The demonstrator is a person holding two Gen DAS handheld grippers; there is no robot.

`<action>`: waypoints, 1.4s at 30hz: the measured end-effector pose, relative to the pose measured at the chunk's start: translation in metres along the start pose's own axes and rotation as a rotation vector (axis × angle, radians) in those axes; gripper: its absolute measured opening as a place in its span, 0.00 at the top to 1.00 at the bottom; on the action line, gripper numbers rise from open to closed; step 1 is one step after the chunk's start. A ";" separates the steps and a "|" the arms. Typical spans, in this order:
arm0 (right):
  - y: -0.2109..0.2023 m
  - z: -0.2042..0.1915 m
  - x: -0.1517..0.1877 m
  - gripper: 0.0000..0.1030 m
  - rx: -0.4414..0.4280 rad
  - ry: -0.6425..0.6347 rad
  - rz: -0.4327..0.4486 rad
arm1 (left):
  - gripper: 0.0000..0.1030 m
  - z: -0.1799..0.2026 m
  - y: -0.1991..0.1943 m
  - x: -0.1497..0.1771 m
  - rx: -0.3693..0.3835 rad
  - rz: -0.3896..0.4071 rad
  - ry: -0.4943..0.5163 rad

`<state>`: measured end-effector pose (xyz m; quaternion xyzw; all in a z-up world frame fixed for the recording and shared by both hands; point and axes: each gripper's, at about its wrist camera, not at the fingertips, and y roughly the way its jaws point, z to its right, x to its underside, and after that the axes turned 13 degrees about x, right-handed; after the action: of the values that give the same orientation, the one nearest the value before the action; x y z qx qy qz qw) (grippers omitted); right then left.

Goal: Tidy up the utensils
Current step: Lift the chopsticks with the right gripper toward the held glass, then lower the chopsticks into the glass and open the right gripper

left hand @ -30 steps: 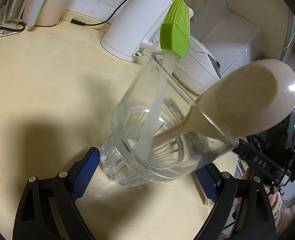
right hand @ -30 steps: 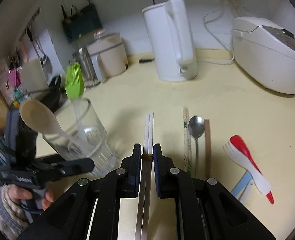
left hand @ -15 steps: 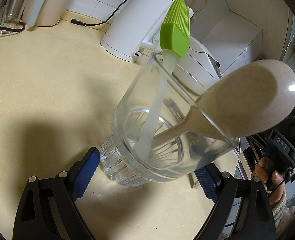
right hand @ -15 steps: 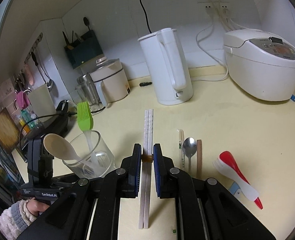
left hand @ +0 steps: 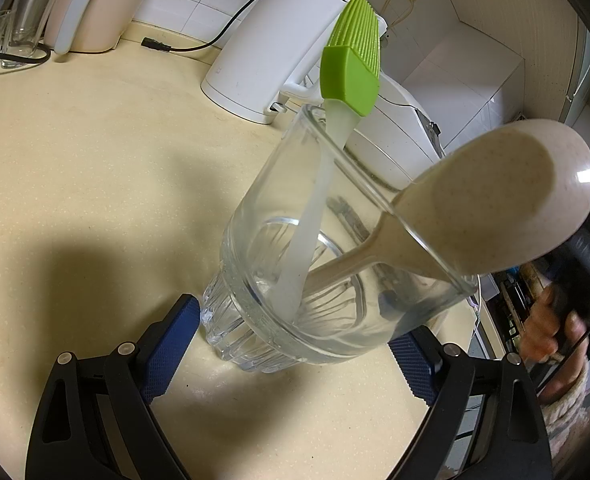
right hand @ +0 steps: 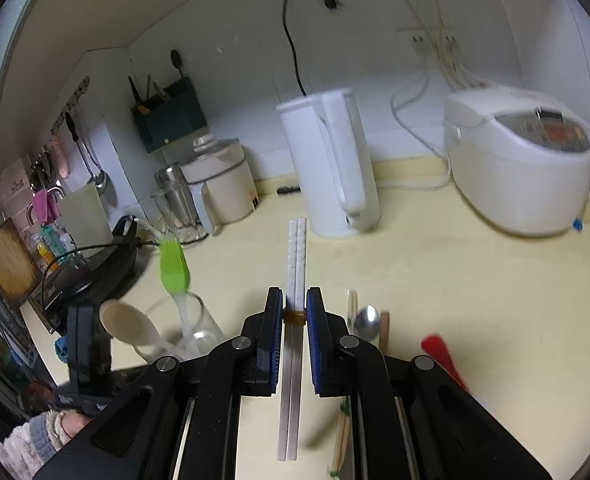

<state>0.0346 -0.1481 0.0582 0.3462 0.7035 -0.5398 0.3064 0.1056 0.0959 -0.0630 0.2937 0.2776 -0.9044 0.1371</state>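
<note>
A clear ribbed glass [left hand: 255, 320] stands on the cream counter. It holds a green silicone brush [left hand: 351, 80] and a beige spoon [left hand: 495, 208], both leaning on its rim. My left gripper [left hand: 295, 324] is shut on the glass, a blue pad on each side of its base. In the right wrist view my right gripper [right hand: 295, 300] is shut on a pair of white chopsticks [right hand: 297, 256], held above the counter and pointing at the kettle. The glass [right hand: 203, 328] sits low to its left.
On the counter right of the held chopsticks lie a metal spoon [right hand: 367, 322], wooden chopsticks [right hand: 351, 308] and a blurred red utensil [right hand: 439, 352]. A white kettle [right hand: 331, 168] and a rice cooker [right hand: 523, 160] stand at the back, with jars and a black appliance [right hand: 91, 272] at the left.
My right gripper has risen with the white chopsticks, so the counter and the loose utensils sit lower in its view. The left gripper and the glass have stayed still.
</note>
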 end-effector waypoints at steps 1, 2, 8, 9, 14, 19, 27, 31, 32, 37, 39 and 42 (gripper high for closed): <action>-0.002 -0.003 -0.005 0.89 -0.002 -0.008 0.010 | 0.10 0.000 0.000 0.000 0.000 0.000 0.000; -0.005 -0.007 -0.013 0.89 -0.005 -0.022 0.025 | 0.10 0.000 0.000 0.000 0.000 0.000 0.000; -0.020 -0.041 -0.061 0.89 -0.053 -0.084 0.128 | 0.10 0.000 0.000 0.000 0.000 0.000 0.000; -0.022 -0.048 -0.070 0.89 -0.070 -0.092 0.149 | 0.10 0.000 0.000 0.000 0.000 0.000 0.000; -0.020 -0.076 -0.091 0.89 -0.146 -0.113 0.195 | 0.10 0.000 0.000 0.000 0.000 0.000 0.000; 0.001 -0.096 -0.080 0.89 -0.176 -0.132 0.149 | 0.10 0.000 0.000 0.000 0.000 0.000 0.000; 0.023 -0.105 -0.050 0.88 -0.138 -0.203 0.093 | 0.10 0.000 0.000 0.000 0.000 0.000 0.000; 0.029 -0.106 -0.041 0.88 -0.142 -0.223 0.061 | 0.10 0.000 0.000 0.000 0.000 0.000 0.000; 0.031 -0.107 -0.038 0.88 -0.141 -0.224 0.049 | 0.10 0.000 0.000 0.000 0.000 0.000 0.000; 0.026 -0.113 -0.034 0.67 -0.115 -0.250 0.048 | 0.10 0.000 0.000 0.000 0.001 0.000 0.000; 0.020 -0.112 -0.034 0.67 -0.128 -0.248 0.062 | 0.10 0.000 0.000 0.000 0.001 0.000 0.000; 0.011 -0.106 -0.036 0.66 -0.133 -0.229 0.075 | 0.10 0.000 0.000 0.000 0.001 0.000 0.000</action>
<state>0.0581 -0.0493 0.1056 0.2874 0.6845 -0.5162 0.4270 0.1057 0.0959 -0.0632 0.2937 0.2773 -0.9045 0.1368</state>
